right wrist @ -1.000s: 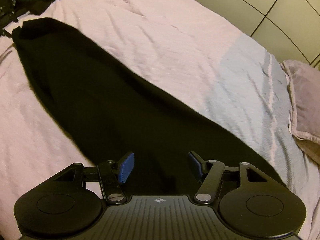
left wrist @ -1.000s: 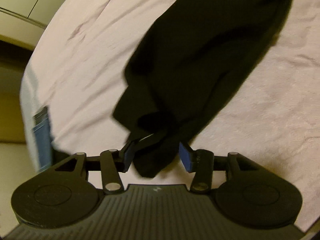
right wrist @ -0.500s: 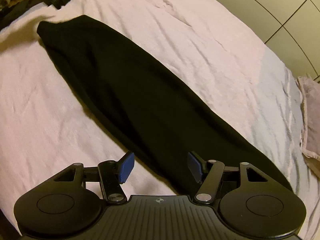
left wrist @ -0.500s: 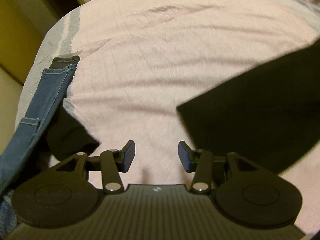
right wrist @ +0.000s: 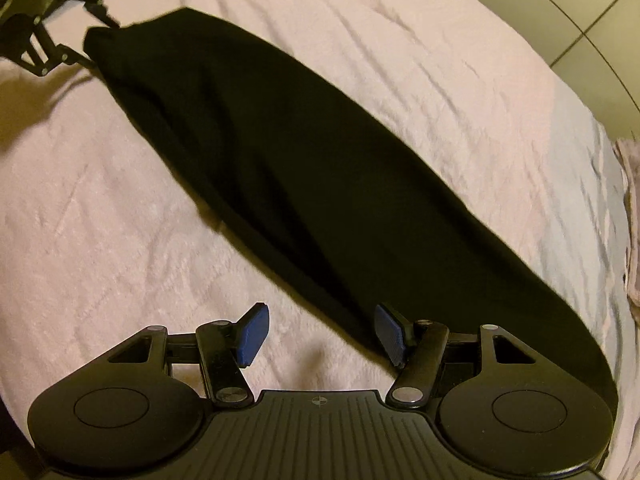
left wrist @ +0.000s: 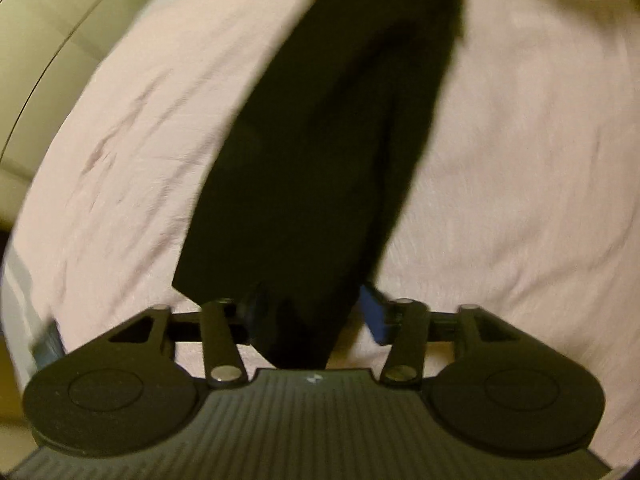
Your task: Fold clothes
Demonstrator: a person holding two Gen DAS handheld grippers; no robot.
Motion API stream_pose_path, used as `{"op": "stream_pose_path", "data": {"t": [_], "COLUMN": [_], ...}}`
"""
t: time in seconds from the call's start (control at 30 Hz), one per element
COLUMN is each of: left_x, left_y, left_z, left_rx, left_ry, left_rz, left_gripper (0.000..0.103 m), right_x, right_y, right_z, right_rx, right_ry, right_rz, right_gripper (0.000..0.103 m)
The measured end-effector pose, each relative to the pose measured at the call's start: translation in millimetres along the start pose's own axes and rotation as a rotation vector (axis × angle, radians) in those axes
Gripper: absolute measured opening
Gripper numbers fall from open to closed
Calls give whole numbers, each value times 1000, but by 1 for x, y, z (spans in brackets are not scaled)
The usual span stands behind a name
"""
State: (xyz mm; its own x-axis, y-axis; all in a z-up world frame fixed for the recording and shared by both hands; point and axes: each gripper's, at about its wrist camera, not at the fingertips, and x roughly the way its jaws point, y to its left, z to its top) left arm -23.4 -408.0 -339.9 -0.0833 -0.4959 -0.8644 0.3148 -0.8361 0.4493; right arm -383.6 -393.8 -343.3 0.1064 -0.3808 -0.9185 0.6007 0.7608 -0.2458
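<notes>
Left hand-held gripper (left wrist: 312,316) back, closing, seemingly around black garment (left wrist: 320,152) end.

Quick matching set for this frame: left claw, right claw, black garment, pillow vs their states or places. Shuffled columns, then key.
1. left claw
2. right claw
3. black garment
4. pillow

A. laid in a long strip across the pink bedspread
B. at the bed's right edge
C. jaws closing, garment end between them
D. open, at the garment's near edge, gripping nothing

Pairs: 1-C, 2-D, 3-A, 4-B
</notes>
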Motion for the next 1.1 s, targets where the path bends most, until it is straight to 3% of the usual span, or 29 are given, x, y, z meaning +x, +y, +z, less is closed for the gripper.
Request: {"op": "stream_pose_path", "data": {"t": [0.2, 0.27, 0.5, 0.7, 0.87, 1.0, 1.1], "left_x": [-15, -21, -5, 2, -8, -28, -41], "left_y": [18, 26, 11, 6, 9, 2, -12], "left_z": [-13, -20, -29, -26, -10, 17, 55], "left_rx": [-22, -57, 1, -19, 9, 20, 22], "left_ry": [-46, -67, -31, 11, 29, 9, -23], "left_rz": [33, 15, -47, -51, -64, -56, -56], "left_gripper": [10, 10, 9, 11, 31, 31, 31], "right_x": [0, 1, 10, 5, -8, -13, -8], "right_y": [-6, -7, -10, -49, -88, -125, -154], "right_z": [-11, -15, -26, -56, -98, -136, -169], "right_rx": [34, 52, 147, 452, 687, 861, 1029], "right_ry": [18, 25, 44, 10, -25, -62, -106], "right_rz": [-13, -15, -18, -104, -194, -214, -171], "right_gripper": [62, 62, 62, 64, 69, 69, 69]}}
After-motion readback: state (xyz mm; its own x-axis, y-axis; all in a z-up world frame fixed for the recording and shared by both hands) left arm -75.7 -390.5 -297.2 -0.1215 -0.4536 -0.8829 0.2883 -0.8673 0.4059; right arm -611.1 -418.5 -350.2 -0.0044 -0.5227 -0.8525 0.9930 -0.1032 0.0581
